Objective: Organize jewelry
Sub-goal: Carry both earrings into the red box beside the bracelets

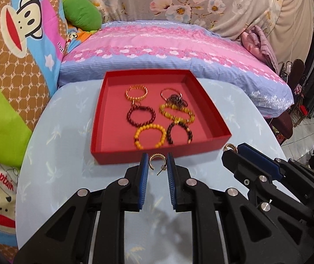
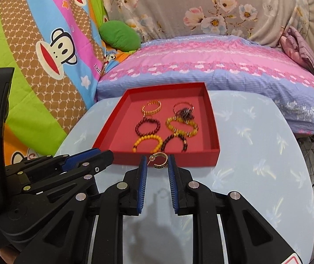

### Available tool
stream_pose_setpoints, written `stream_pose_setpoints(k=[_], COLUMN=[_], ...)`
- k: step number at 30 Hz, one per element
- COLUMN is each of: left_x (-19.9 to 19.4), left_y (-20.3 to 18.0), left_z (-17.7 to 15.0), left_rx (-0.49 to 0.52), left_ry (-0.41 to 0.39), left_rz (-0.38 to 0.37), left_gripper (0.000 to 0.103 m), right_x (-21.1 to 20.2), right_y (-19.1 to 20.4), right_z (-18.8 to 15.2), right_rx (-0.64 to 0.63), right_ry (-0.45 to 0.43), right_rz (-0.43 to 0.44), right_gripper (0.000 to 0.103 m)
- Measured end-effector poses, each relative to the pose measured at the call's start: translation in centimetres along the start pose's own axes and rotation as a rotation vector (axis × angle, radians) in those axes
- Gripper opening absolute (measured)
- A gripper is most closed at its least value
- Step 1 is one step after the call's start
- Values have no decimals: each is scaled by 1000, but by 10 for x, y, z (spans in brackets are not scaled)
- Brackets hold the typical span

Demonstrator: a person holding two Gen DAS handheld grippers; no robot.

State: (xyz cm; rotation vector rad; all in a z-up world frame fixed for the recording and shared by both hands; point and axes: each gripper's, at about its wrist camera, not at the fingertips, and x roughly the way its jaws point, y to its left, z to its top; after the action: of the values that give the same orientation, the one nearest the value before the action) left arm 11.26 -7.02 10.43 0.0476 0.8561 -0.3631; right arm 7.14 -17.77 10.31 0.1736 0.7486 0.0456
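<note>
A red tray (image 1: 205,107) (image 2: 211,118) sits on a pale blue table and holds several bracelets: gold chain, dark red beads (image 1: 141,116), yellow beads (image 1: 150,136), black beads and a tangled pile. My left gripper (image 1: 157,162) is shut on a gold hoop earring (image 1: 157,160), lifted just in front of the tray's near wall. My right gripper (image 2: 157,161) is shut on a matching gold hoop earring (image 2: 160,160), also held before the near wall. In the left wrist view the right gripper (image 1: 231,150) shows at right with its earring (image 1: 230,147).
The round table (image 1: 53,154) (image 2: 266,154) has a light palm print. Behind the tray lies a pink and blue pillow (image 1: 178,48). Cartoon bedding (image 1: 14,44) rises at the left, with a green cushion (image 1: 82,13). Tiled floor lies off the table's right edge.
</note>
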Motion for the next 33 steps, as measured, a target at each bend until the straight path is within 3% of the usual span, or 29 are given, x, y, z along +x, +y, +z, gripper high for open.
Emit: stream_pose_setpoints(k=[14, 33], left_x=[56, 132], left_y=[9, 34], left_z=[72, 90], left_rx=[11, -4], left_ry=[-33, 33], left_rz=[24, 50], left_gripper=[17, 17], right_x=[61, 143], right_y=[-18, -30], right_z=[67, 80], right_rx=[7, 23], right_ry=[-23, 55], right_rz=[-26, -32], right_gripper=[19, 19])
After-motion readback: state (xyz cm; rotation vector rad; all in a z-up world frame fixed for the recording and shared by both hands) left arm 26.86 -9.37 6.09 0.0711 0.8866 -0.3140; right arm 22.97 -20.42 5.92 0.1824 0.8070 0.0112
